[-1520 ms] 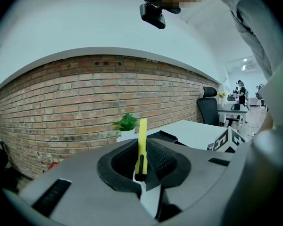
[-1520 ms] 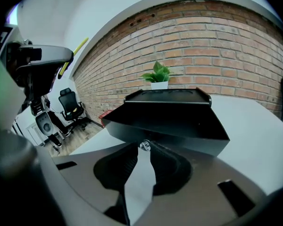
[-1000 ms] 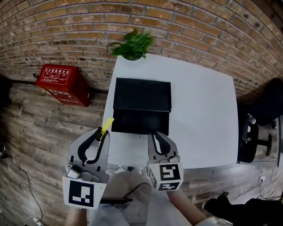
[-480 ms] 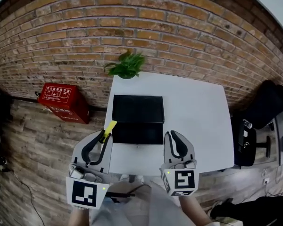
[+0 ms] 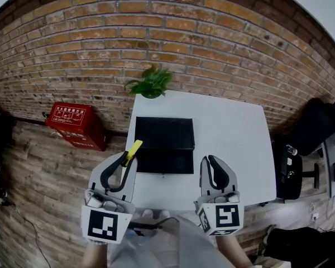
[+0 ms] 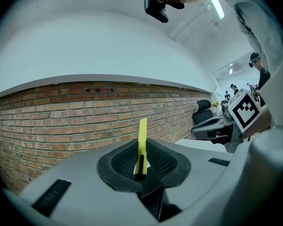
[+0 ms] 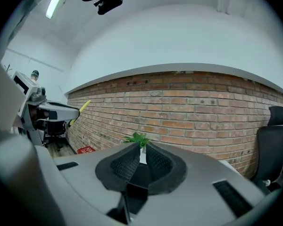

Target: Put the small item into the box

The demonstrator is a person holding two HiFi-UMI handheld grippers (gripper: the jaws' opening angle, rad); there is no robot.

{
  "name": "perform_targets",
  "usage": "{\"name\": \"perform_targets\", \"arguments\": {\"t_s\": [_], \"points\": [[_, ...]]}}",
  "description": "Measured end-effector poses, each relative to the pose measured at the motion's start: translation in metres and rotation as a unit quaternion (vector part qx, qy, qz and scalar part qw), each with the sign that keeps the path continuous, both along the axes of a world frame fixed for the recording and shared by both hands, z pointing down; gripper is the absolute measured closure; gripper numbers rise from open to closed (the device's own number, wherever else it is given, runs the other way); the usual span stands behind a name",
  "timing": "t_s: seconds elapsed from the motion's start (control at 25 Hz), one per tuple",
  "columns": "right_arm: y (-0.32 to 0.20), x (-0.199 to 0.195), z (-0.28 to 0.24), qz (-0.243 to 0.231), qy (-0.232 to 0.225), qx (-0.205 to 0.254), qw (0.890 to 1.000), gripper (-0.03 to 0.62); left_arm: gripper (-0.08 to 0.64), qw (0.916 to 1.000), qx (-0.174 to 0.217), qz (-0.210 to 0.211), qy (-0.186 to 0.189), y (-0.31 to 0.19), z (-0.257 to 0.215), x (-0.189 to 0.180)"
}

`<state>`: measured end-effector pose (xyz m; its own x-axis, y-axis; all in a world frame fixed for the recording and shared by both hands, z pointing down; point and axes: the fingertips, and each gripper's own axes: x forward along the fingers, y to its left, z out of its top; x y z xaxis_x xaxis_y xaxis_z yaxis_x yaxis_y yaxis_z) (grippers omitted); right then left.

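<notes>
A black box [image 5: 163,134] lies open on the white table [image 5: 234,144], its lid folded flat. My left gripper [image 5: 127,159] hovers at the box's near left corner, shut on a thin yellow strip [image 5: 134,149] that sticks up past the fingertips. In the left gripper view the yellow strip [image 6: 142,142] stands upright between the jaws of the left gripper [image 6: 141,167]. My right gripper [image 5: 208,161] hangs at the box's near right corner, shut with nothing in it. The right gripper [image 7: 141,158] shows its jaws together in its own view.
A potted green plant [image 5: 152,82] stands at the table's far edge against the brick wall. A red case [image 5: 72,123] sits on the wooden floor to the left. A black office chair [image 5: 318,124] is to the right of the table.
The view has drawn back, so the box looks smaller. My right gripper has shifted right, from the box's front edge to its right corner. The left gripper still holds the strip.
</notes>
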<state>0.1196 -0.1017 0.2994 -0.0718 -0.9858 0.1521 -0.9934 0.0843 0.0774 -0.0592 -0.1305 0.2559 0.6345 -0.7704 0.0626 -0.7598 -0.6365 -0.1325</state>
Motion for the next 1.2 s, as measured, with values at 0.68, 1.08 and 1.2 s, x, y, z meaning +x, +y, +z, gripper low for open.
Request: {"name": "perform_targets", "arguments": {"t_s": [0.68,1.08,1.2], "points": [[0.004,0.016,0.015,0.031,-0.013,-0.025,0.999,0.528,0.494,0.9949,0.018,0.079,-0.061,-0.027,0.021,0.035],[0.015,0.034,0.044,0.057,-0.032,-0.063,0.996,0.528,0.494,0.9686,-0.028,0.179,-0.17,-0.041,0.103,0.088],[0.02,0.04,0.053,0.067,-0.036,-0.073,0.994,0.528,0.494,0.9556,-0.053,0.209,-0.201,-0.046,0.134,0.102]]}}
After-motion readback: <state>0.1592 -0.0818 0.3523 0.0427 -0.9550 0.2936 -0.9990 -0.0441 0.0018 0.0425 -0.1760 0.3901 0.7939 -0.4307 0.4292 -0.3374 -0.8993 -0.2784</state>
